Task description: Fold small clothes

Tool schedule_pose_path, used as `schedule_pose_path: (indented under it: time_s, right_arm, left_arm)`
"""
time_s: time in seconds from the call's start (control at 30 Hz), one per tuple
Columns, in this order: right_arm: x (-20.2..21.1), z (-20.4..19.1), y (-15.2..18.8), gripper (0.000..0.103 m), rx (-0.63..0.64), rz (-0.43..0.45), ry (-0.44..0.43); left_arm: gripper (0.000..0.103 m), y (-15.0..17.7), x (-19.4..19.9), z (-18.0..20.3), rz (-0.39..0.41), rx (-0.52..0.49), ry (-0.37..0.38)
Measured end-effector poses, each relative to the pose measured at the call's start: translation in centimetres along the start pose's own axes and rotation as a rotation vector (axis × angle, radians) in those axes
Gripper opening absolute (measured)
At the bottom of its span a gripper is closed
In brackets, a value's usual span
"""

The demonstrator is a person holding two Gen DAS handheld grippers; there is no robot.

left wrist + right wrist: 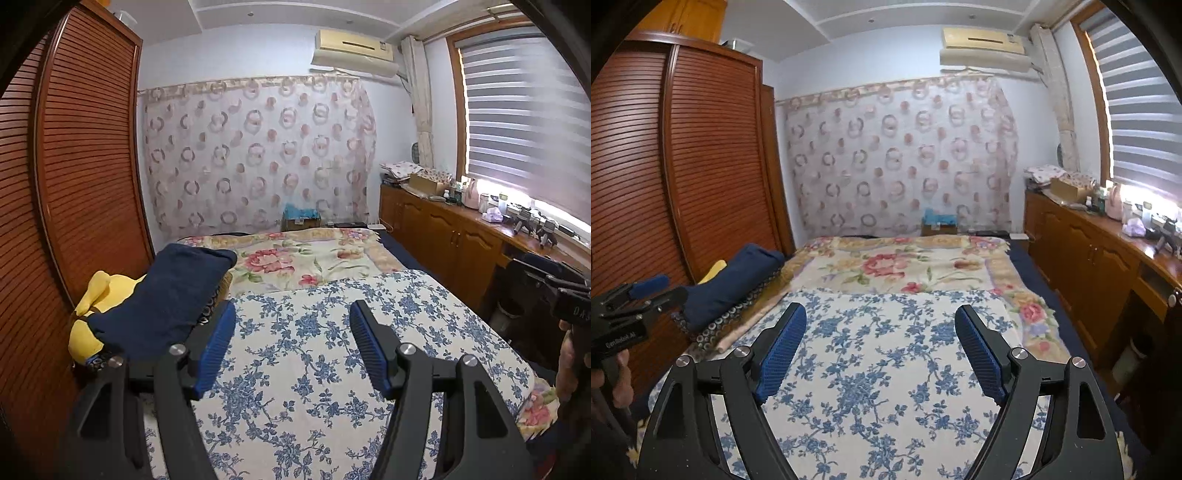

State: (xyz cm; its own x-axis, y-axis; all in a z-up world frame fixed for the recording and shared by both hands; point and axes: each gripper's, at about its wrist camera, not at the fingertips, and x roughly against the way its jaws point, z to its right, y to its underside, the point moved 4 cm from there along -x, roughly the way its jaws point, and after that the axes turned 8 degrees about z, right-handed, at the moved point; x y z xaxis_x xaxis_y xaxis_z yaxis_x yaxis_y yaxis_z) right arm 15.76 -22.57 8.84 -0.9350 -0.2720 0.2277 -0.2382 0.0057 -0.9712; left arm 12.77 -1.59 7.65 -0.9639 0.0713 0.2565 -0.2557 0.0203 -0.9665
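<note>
Both wrist views look down the length of a bed [332, 369] from its near end, toward a patterned curtain [255, 155] at 12 o'clock. The left gripper [292, 347] hovers over a blue-flowered white cover [317, 350] with its jaws spread wide and nothing between the blue pads [218, 347]; the right gripper [881, 350] hovers likewise, jaws wide and holding nothing. Each tool also appears at the edge of the other's view, at 3 o'clock from the left wrist and at 9 o'clock from the right wrist, so the two are held side by side and apart. No small garment can be made out with certainty on the cover. The only candidate is a dark blue cloth bundle [166, 295] at 10 o'clock, lying along the bed's left edge beside the slatted wardrobe [85, 166] and partly over a yellow plush toy [92, 310]; whether it is clothing, a pillow or a blanket cannot be told. Its long axis runs roughly from 7 o'clock to 1 o'clock in the left view, the farther end pointing up the bed toward the curtain. In judgement, the scene fits either a pause before a garment is laid out or a pause after folded items are put away. The pictures settle no further step, so no particular next move can be named.
</note>
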Motion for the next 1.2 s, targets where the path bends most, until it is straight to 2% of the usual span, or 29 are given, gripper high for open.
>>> schedule_pose_path:
  time_s: [1.2]
  right_arm:
    - [0.59,-0.50,0.52,0.085,0.019,-0.003,0.021]
  left_arm:
    - [0.064,0.35,0.09,0.03,-0.002,0.013,-0.009]
